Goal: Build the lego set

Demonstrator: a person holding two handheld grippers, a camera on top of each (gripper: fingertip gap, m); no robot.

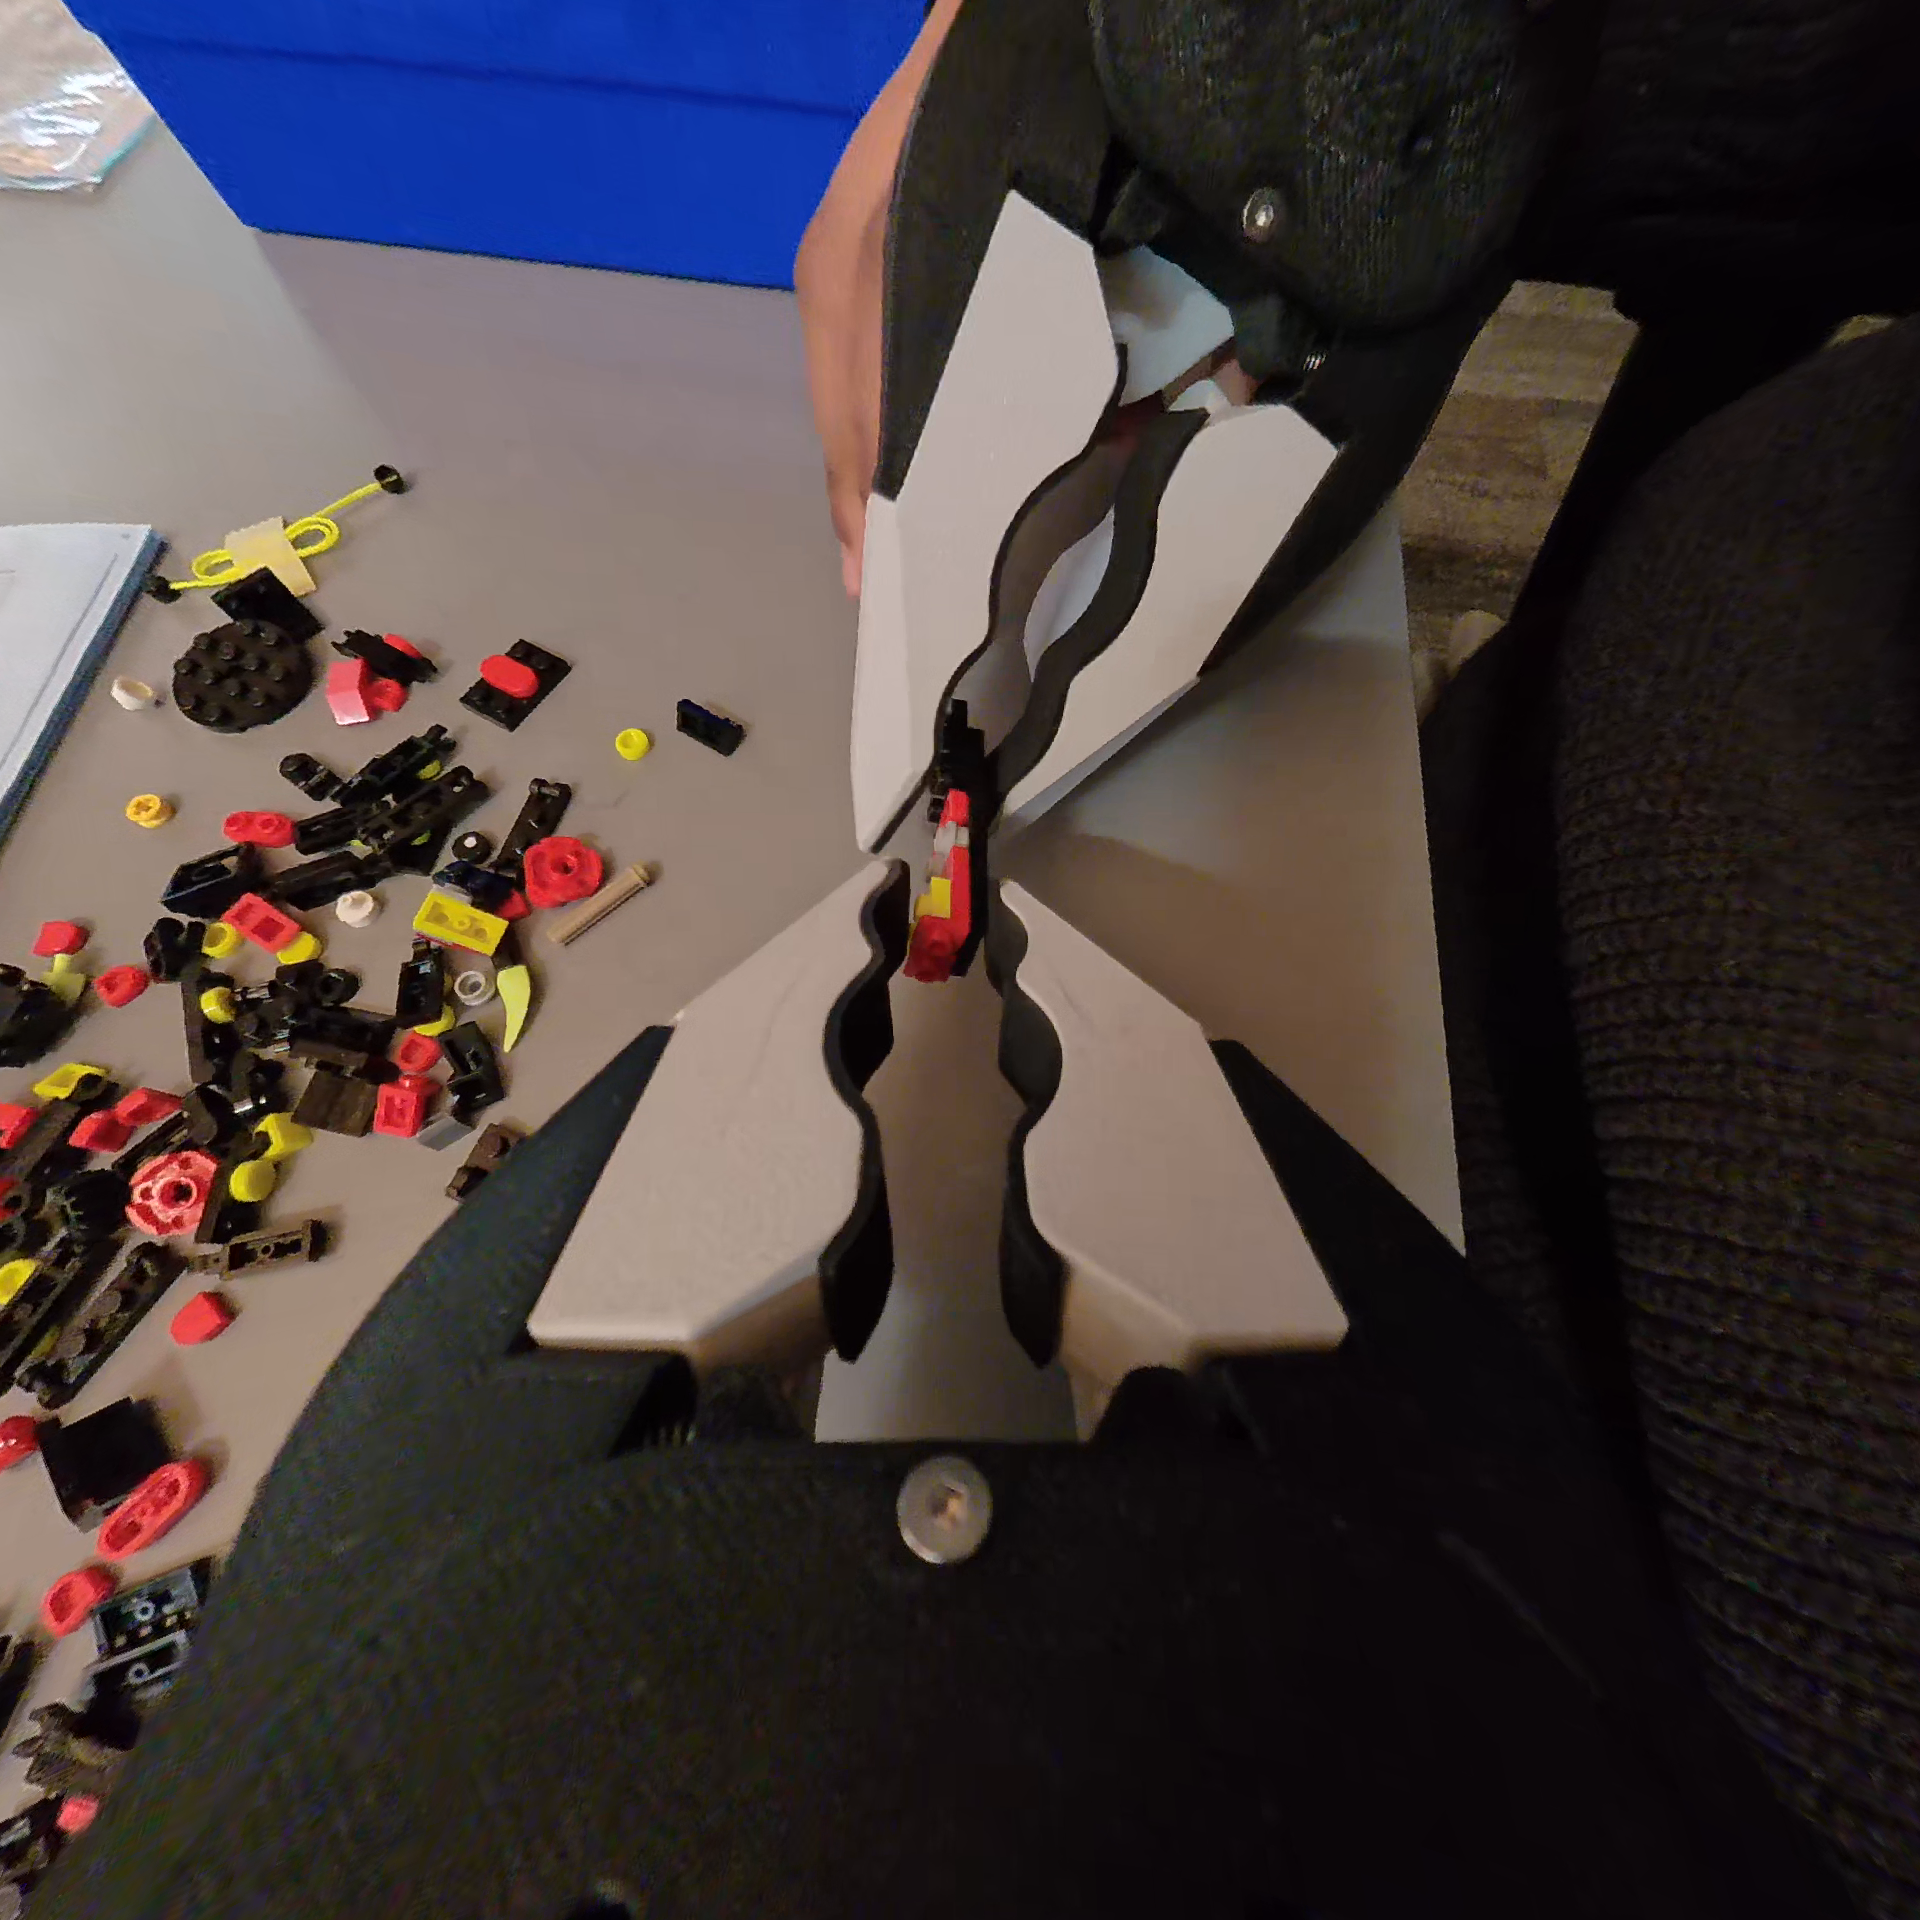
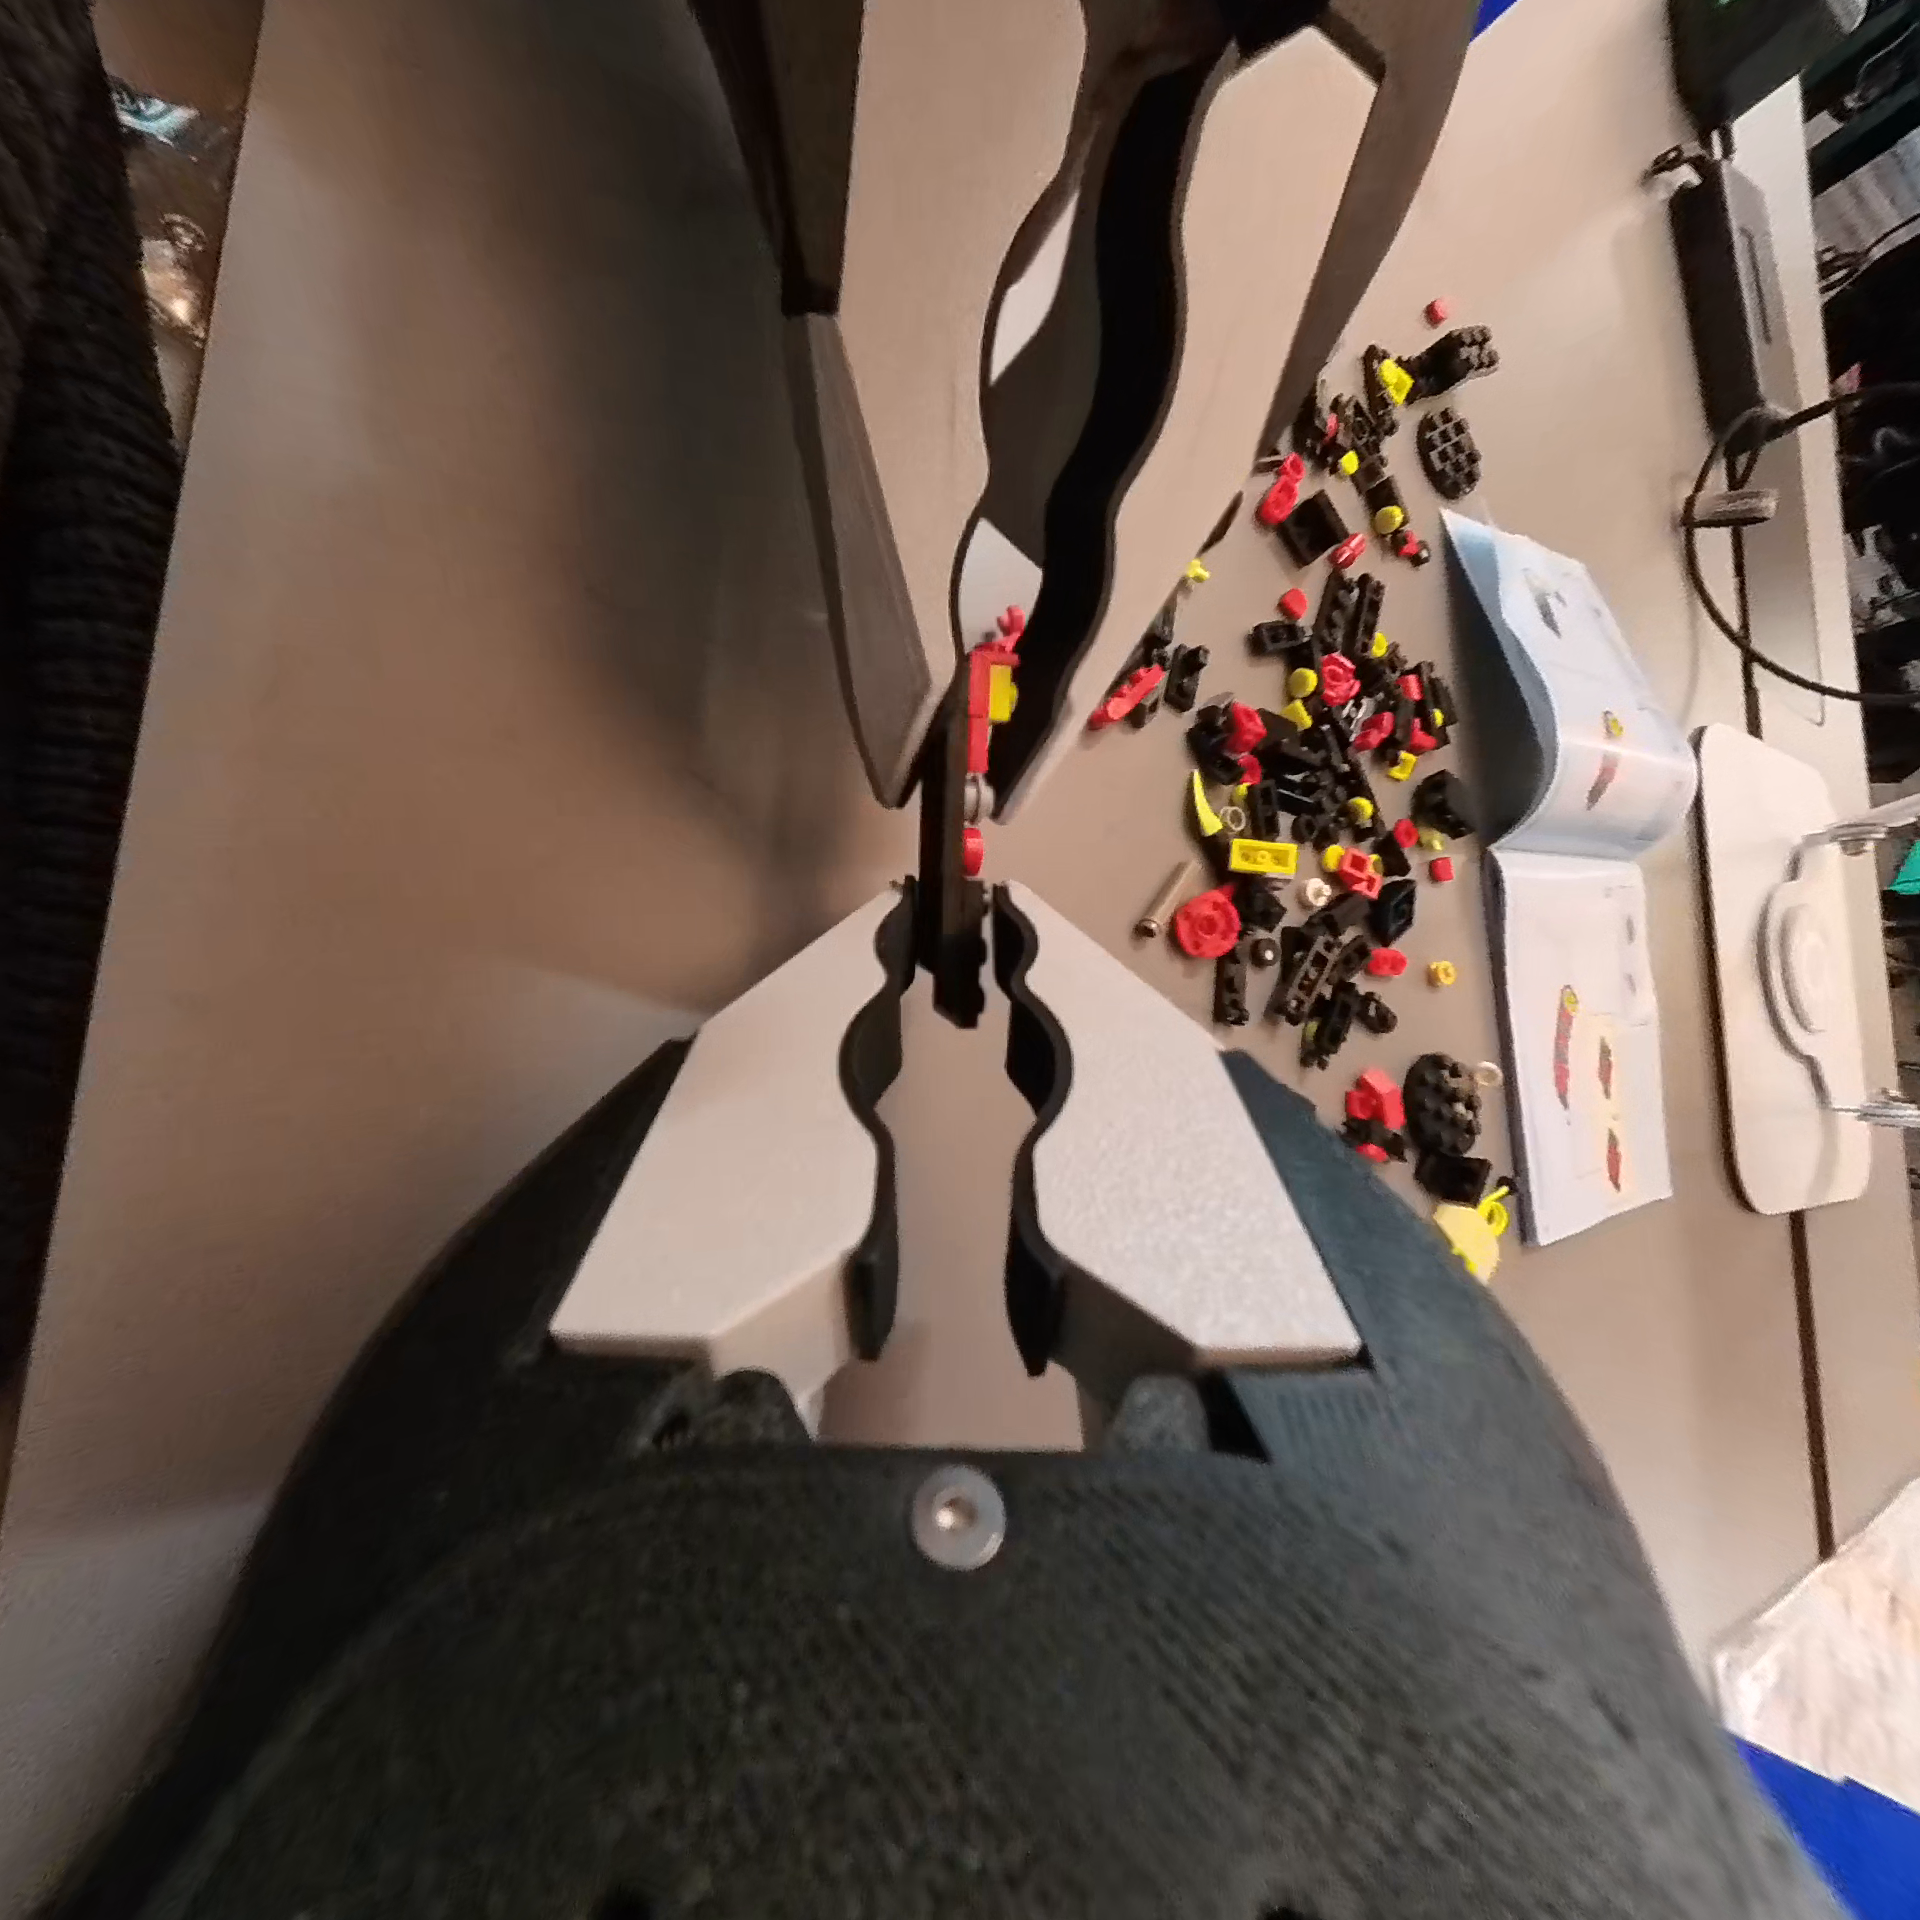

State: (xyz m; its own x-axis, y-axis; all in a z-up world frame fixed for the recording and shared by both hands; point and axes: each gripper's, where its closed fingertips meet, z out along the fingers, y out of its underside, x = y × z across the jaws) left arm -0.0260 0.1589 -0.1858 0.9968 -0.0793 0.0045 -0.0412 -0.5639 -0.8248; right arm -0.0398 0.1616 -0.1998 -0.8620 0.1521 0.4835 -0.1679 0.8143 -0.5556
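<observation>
Both grippers meet tip to tip above the table (image 1: 582, 436), and between them hangs the model (image 1: 943, 894), a slim, half-built strip held off the surface. It is black along one edge, with red pieces stacked on it, a small yellow brick set into the red, and a bit of grey near the middle. The left gripper (image 1: 940, 914) has its jaws closed on the red and yellow end; the right gripper (image 2: 948, 940) has its jaws pressed on the black end, so the model bridges the two. To the left of the model, seen from the left wrist, the loose pieces (image 1: 312, 935) lie scattered in one heap of black, red and yellow, too many and too jumbled to count. Among them I can pick out two red round pieces with ridged rims, one black round plate (image 1: 239, 670), one tan pin (image 1: 601, 904) and one yellow cord (image 1: 270, 545) looped through a pale clip. One booklet (image 2: 1579, 831) lies open beyond the heap, far from the grippers. One blue box (image 1: 499, 114) stands at the far edge of the table.
</observation>
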